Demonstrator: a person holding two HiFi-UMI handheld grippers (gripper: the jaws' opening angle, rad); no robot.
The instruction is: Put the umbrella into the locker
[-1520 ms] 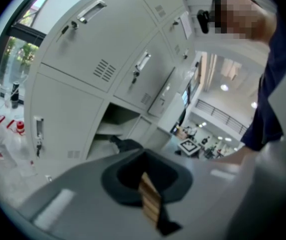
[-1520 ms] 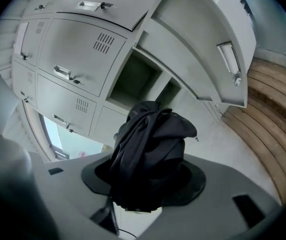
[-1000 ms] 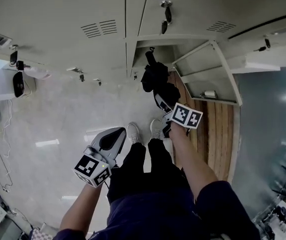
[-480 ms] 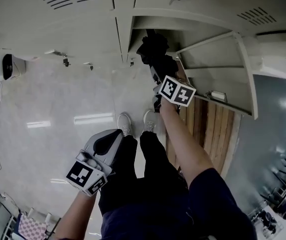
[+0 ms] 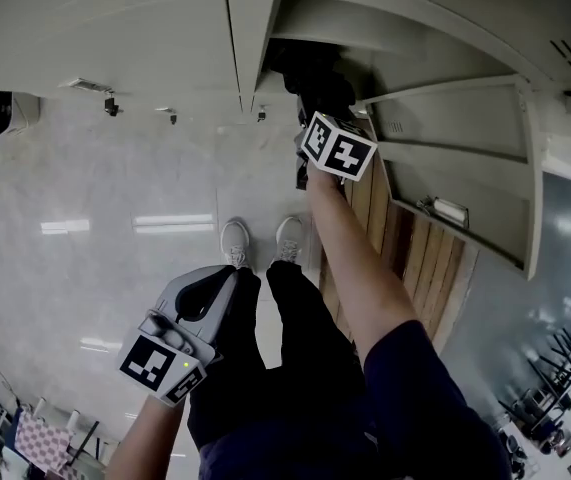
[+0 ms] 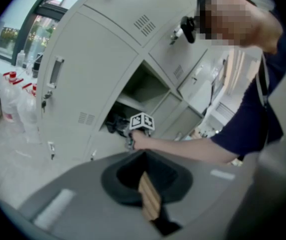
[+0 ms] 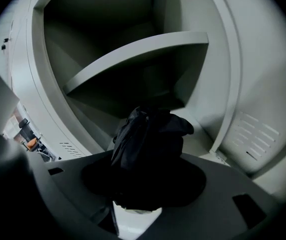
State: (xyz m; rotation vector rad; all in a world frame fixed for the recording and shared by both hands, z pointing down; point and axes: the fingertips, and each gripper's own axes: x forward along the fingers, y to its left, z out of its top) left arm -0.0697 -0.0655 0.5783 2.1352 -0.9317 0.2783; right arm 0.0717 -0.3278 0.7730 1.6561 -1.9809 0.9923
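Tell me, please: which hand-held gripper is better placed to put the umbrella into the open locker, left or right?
Right. The right hand-held gripper is closed on the umbrella and points it into the open locker, below its shelf. The left hand-held gripper is low beside the person's leg and holds nothing.

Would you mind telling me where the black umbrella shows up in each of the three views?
Head view: umbrella at top centre, in the mouth of the open locker.
Left gripper view: small dark bundle left of centre, at that locker's lower edge.
Right gripper view: dead centre, clamped between the jaws.
Shared landmark: the open locker, seen in all three.
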